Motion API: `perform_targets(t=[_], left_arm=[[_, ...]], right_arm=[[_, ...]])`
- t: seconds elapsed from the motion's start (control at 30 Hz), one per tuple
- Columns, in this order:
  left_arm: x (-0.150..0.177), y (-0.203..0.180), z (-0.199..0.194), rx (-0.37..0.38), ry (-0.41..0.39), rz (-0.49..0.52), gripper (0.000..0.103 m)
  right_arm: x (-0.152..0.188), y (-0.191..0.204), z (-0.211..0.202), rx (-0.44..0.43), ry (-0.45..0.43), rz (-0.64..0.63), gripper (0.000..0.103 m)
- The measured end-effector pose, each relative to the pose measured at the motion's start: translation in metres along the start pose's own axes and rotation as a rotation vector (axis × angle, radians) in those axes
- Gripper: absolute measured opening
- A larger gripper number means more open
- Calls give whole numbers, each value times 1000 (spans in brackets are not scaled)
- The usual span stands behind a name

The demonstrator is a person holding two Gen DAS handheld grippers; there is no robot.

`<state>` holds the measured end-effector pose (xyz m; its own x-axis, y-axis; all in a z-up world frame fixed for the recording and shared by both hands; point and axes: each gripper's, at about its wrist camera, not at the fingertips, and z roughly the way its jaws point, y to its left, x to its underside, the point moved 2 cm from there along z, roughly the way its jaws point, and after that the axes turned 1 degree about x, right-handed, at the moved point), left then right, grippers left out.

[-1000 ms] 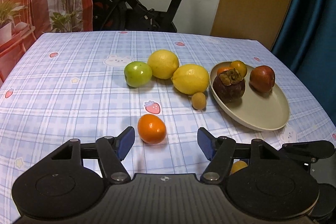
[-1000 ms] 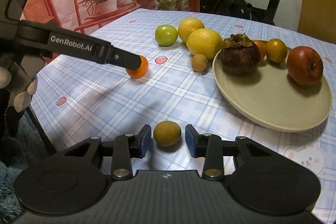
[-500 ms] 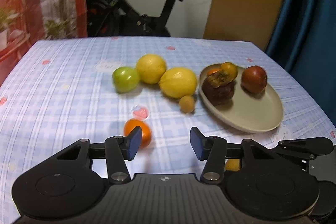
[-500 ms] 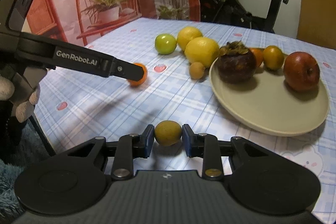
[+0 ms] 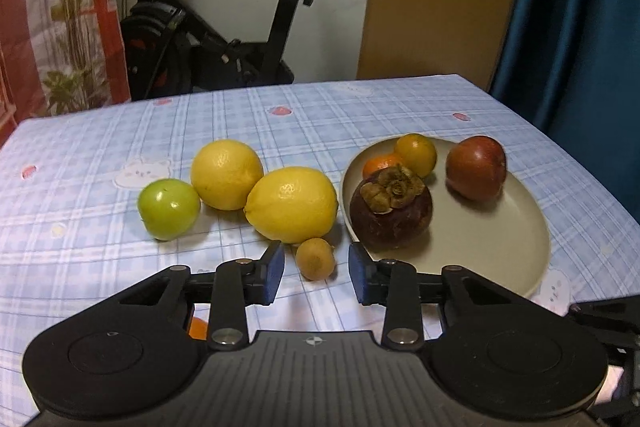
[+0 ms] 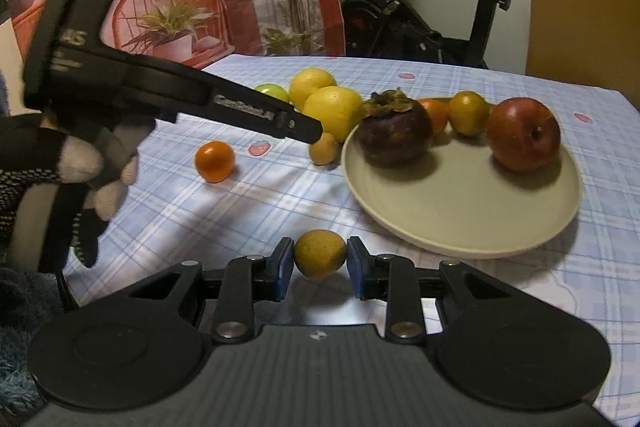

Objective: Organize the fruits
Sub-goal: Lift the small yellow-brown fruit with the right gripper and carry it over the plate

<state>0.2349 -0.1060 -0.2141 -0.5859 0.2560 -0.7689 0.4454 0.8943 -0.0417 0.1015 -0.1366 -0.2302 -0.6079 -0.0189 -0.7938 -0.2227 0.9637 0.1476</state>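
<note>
Fruits lie split between the desk (image 5: 100,239) and the beige plate (image 5: 512,251). The right gripper (image 6: 319,263) has its fingers (image 6: 282,267) clamped on a small yellow-green fruit (image 6: 320,253), near the plate's front rim. The left gripper (image 5: 316,269) is closing, its fingers (image 5: 273,269) either side of a small tan fruit (image 5: 315,259) on the desk, gaps showing.

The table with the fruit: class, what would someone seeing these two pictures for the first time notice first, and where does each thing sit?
The beige plate on the checked tablecloth draws the eye, with a dark purple fruit and a red apple on it. Two lemons and a green fruit lie beside it. Nearest, the right tongs pinch a small yellowish fruit, while the left tongs are closing around a small brown fruit by the plate's rim.
</note>
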Motion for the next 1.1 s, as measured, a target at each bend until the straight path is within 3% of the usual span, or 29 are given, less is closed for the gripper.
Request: perform_targets(t=[0.4,0.5,0.57,0.9,1.1], left_arm=[[-2,9,25,-1,36,-50,38],[-2,11,27,11,42,-61,26],[-1,10,25,11,41,-47,26],[16,12,-5,21,30,-72,25],[24,6,-37,28,-30,-82,25]], right_arm=[[4,-2,2,-11,17,19,31],[5,-2,3,-11,20,19,31],[5,-3,4,-10,20,21,31],[1,-3,1,-6,-10,22,31],[-3,-5,-8,-2,-63,30,31]])
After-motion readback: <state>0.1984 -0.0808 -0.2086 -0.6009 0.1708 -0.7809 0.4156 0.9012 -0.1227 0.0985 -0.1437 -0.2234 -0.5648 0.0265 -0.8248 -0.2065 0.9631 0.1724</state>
